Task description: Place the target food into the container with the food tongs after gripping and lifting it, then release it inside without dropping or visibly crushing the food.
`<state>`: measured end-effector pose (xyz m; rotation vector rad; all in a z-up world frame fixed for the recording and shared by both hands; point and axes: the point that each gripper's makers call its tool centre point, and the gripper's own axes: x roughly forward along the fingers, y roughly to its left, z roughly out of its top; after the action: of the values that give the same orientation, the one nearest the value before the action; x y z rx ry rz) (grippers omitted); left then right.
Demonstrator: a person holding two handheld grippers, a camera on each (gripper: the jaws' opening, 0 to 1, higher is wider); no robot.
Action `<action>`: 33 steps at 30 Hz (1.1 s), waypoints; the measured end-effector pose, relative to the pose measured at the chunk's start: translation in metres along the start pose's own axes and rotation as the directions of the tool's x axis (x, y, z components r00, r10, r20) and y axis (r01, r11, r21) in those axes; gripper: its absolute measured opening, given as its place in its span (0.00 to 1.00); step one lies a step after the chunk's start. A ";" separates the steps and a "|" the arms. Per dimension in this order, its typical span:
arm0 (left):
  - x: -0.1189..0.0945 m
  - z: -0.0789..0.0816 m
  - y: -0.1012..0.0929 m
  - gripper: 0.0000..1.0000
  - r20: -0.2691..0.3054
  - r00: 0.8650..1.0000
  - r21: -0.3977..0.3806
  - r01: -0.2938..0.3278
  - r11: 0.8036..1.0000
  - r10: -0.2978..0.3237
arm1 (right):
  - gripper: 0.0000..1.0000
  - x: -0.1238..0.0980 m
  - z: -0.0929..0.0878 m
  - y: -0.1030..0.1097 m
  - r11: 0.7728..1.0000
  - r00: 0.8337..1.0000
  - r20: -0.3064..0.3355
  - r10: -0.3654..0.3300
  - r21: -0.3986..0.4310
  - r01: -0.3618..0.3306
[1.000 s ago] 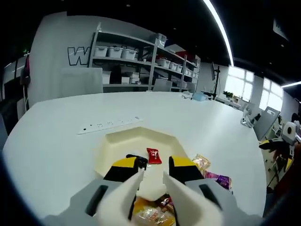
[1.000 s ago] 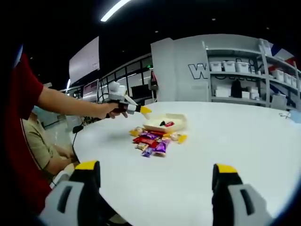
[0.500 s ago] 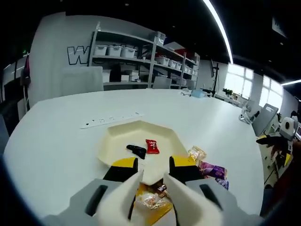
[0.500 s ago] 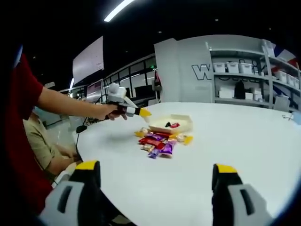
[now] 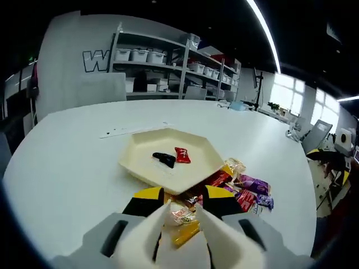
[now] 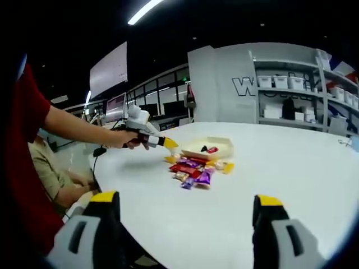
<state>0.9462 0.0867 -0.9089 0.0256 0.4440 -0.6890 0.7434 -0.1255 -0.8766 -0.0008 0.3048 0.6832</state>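
Yellow-tipped fingers of the left gripper (image 5: 184,208) stand a narrow gap apart, nearly closed, low over the near edge of the sweet pile (image 5: 224,190). A crinkled clear-and-orange wrapped sweet (image 5: 183,214) lies in the gap between the tips; whether the tips actually pinch it I cannot tell. Just beyond and to the right of the fingers lie more wrapped sweets on the white bench (image 5: 61,168): red, purple and a clear-wrapped one, touching or overlapping each other.

Just beyond the pile, its near rim touching the sweets, sits the cream hexagonal tray (image 5: 140,159). Inside it lie a red wrapped sweet (image 5: 182,155) and a black wrapped piece (image 5: 164,159), side by side near the middle. Far of the tray a white power strip (image 5: 134,130) lies flat on the bench. Shelving with white bins (image 5: 168,61) stands against the far wall.

Right gripper (image 6: 185,210): fingers wide open, holding nothing, hanging over the near bench edge, well apart from the pile. In the right gripper view a person's hand (image 6: 132,139) holds the left gripper down at the left side of the pile.
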 end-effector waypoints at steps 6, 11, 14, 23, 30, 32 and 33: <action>-0.007 -0.008 -0.008 0.25 -0.008 0.999 0.000 0.031 1.000 -0.031 | 0.98 0.001 0.001 0.004 1.000 1.000 0.002 0.006 -0.006 -0.006; -0.014 -0.013 -0.013 0.25 -0.019 0.999 -0.003 0.037 0.999 -0.037 | 0.98 0.002 0.000 0.008 1.000 1.000 0.001 0.013 -0.009 -0.013; -0.022 -0.017 -0.017 0.25 -0.023 0.999 0.003 0.041 0.999 -0.040 | 0.98 0.002 -0.001 0.010 1.000 1.000 -0.001 0.019 -0.010 -0.019; -0.049 -0.014 -0.036 0.26 0.045 0.996 -0.065 0.076 0.995 -0.073 | 0.98 0.009 0.002 0.016 0.999 0.999 0.008 0.046 -0.024 -0.046; -0.044 -0.025 -0.054 0.26 0.017 0.995 -0.019 0.102 0.995 -0.101 | 0.98 0.011 0.007 0.019 0.997 0.998 0.014 0.060 -0.038 -0.060; -0.042 -0.027 -0.054 0.26 0.014 0.995 -0.020 0.102 0.995 -0.102 | 0.98 0.010 0.008 0.019 0.998 0.998 0.018 0.059 -0.036 -0.059; -0.041 -0.029 -0.053 0.26 0.011 0.995 -0.030 0.103 0.994 -0.103 | 0.98 0.009 0.008 0.019 0.998 0.998 0.020 0.058 -0.034 -0.057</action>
<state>0.8744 0.0757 -0.9120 -0.0297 0.4495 -0.7831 0.7403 -0.1039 -0.8695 -0.0172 0.2739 0.7449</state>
